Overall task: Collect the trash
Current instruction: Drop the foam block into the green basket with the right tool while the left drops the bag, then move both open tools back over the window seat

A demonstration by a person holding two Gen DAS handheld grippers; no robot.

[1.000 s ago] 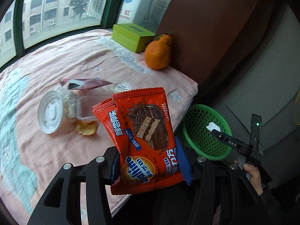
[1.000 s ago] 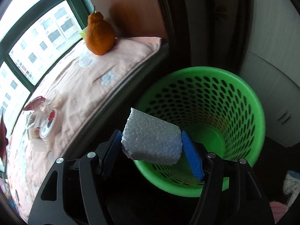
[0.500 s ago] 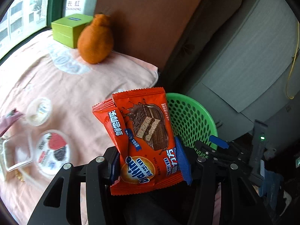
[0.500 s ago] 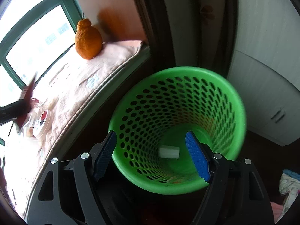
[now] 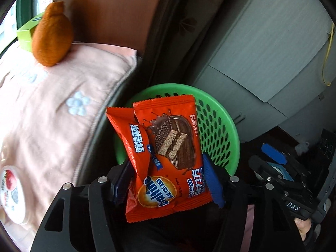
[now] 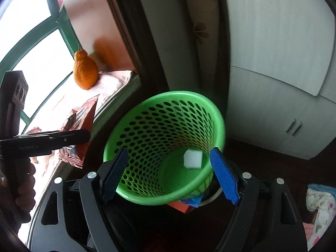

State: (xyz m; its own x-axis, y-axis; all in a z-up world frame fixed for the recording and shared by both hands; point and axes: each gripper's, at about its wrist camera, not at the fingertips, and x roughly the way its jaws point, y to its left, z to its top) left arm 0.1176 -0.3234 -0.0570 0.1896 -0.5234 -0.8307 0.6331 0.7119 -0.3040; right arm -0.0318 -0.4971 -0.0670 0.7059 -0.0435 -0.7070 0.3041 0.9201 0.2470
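Left tool [image 5: 166, 180] pinching an orange wrapper [image 5: 168, 147] by its lower edges, jaws just eased wider, pads only lightly on the foil. Pointing steeply down toward the green basket [image 5: 218, 130]. Right tool [image 6: 170, 174] wide and empty above the basket mouth, jaws just opened; nothing between them. White foam [image 6: 192, 159] lying on the basket floor.

Judging from the right wrist view: wrapper not clearly over the basket yet, hanging nearer the edge of the bed [image 5: 52, 115], beside the rim rather than inside it. Looks centred on the basket from the left wrist view, but probably only through the angle.

Likely ways to go wrong:
- Letting go now and dropping the wrapper short, into the dark gap between bed and basket, out of easy reach.
- Losing it early: slack grip on slick foil, tool tilted down, so a slide out mid-carry.
- Light, flat packet catching air and drifting off the rim.
- Bumping the two tools together, both crowding the same opening.
- Knocking the light basket over with a low pass.

Safer: carry further over the mouth before opening fully, with the right tool drawn aside.
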